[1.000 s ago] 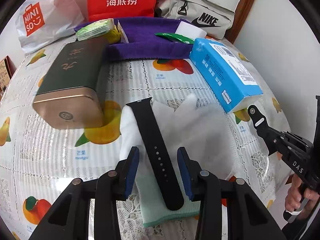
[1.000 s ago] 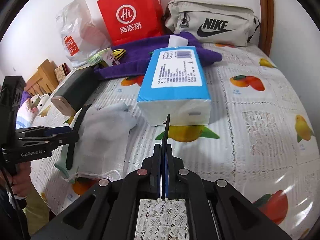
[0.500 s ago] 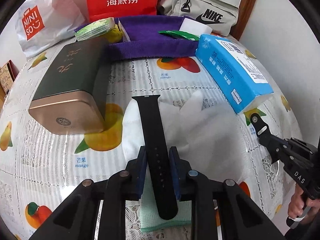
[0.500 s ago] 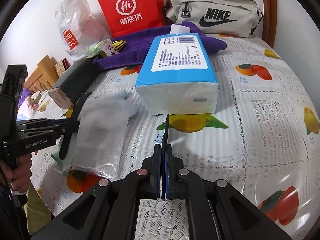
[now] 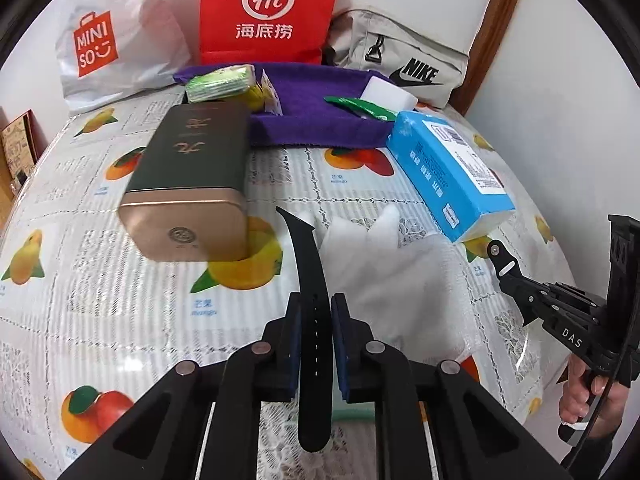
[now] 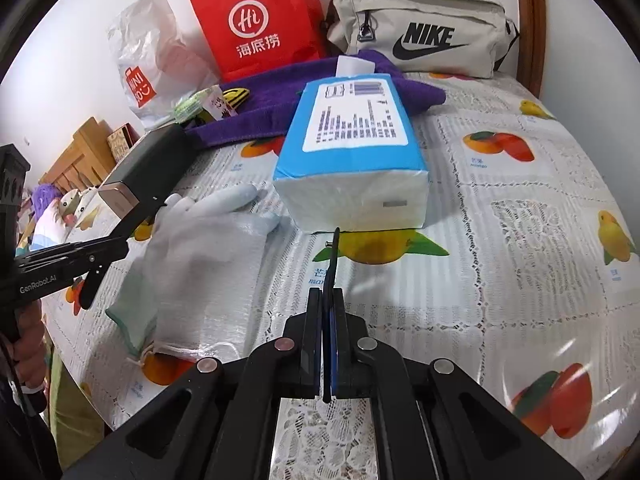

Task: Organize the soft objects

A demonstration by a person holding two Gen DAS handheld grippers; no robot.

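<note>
My left gripper (image 5: 312, 312) is shut on a long black watch strap (image 5: 306, 256) and holds it lifted above the white glove (image 5: 384, 276), which lies flat on the fruit-print tablecloth (image 5: 100, 280). My right gripper (image 6: 328, 304) is shut on the other, thin black strap piece (image 6: 333, 256), seen edge-on, in front of the blue tissue pack (image 6: 352, 152). In the right wrist view the left gripper (image 6: 96, 252) holds its strap (image 6: 90, 284) left of the glove (image 6: 200, 256). In the left wrist view the right gripper (image 5: 520, 276) holds its strap piece (image 5: 500, 256) at the right.
A dark green and gold tin (image 5: 192, 176) lies left of the glove. A purple towel (image 5: 316, 120) at the back carries small packets and a white sponge (image 5: 384, 92). Behind stand a red paper bag (image 5: 268, 12), a Miniso plastic bag (image 5: 108, 48) and a grey Nike bag (image 5: 404, 60).
My left gripper closed on the long black strap and lifted it off the glove. The right gripper, still shut on its strap piece, moved closer to the tissue pack.
</note>
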